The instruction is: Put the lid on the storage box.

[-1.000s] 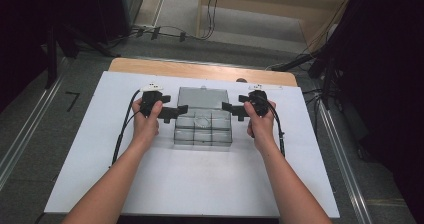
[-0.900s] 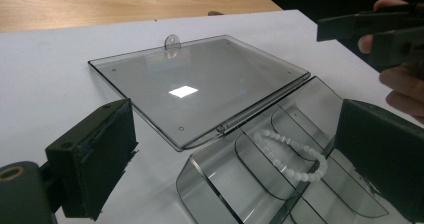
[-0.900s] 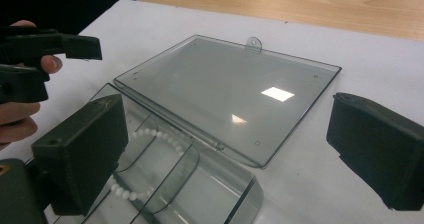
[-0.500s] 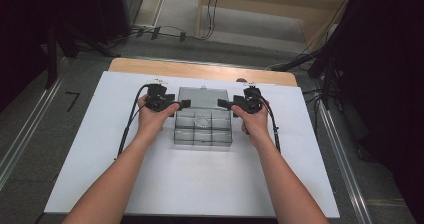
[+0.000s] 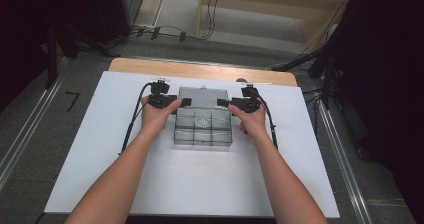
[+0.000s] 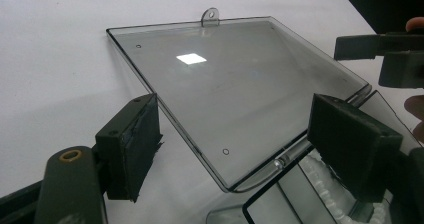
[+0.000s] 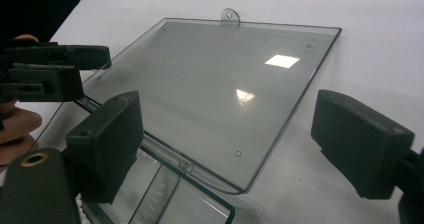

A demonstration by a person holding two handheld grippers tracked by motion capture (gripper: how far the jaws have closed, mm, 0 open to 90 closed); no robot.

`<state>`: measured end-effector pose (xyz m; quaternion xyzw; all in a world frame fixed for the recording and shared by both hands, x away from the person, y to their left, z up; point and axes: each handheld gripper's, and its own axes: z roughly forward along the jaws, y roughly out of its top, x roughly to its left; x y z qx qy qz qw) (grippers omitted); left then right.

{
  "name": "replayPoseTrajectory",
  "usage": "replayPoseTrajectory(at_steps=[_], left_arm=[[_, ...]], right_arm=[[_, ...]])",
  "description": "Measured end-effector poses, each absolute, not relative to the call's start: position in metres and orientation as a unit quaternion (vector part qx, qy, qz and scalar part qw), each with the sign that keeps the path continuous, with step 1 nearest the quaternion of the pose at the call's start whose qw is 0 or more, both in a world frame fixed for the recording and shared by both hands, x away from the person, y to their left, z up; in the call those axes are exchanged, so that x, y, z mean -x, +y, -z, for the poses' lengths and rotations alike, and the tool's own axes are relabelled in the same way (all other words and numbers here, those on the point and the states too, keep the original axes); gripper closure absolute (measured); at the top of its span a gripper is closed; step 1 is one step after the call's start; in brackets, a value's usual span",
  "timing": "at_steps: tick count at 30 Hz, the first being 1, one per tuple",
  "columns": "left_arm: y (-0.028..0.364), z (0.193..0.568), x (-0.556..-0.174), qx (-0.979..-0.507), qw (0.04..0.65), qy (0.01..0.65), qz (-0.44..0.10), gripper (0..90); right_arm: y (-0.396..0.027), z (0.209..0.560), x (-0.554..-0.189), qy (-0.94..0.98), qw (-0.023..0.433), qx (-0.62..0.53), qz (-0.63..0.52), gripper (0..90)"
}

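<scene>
One clear plastic compartment box (image 5: 203, 129) sits on one table (image 5: 100, 149), with one hinged lid (image 5: 202, 95) lying open and flat behind it. Two grippers flank it: a left gripper (image 5: 183, 102) and a right gripper (image 5: 222, 103).

We read one sign only: a black hand-drawn mark like a "7" (image 5: 73, 101) on the grey floor, well out beyond the left gripper's jaws; we find no other readable text.
</scene>
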<state>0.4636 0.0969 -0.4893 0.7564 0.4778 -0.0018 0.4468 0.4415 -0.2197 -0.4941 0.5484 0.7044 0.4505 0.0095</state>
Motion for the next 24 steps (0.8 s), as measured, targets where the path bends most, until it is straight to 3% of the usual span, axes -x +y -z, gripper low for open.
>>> replayPoseTrajectory(at_steps=[17, 24], left_arm=[[0.094, 0.497, -0.466, -0.749, 0.438, 0.497, 0.014, 24.3], [0.093, 0.500, -0.467, -0.745, 0.430, 0.508, 0.026, 31.2]], right_arm=[[-0.212, 0.505, -0.450, 0.710, -0.011, -0.565, -0.421, 20.0], [-0.209, 0.509, -0.451, 0.708, -0.026, -0.564, -0.424, 20.7]])
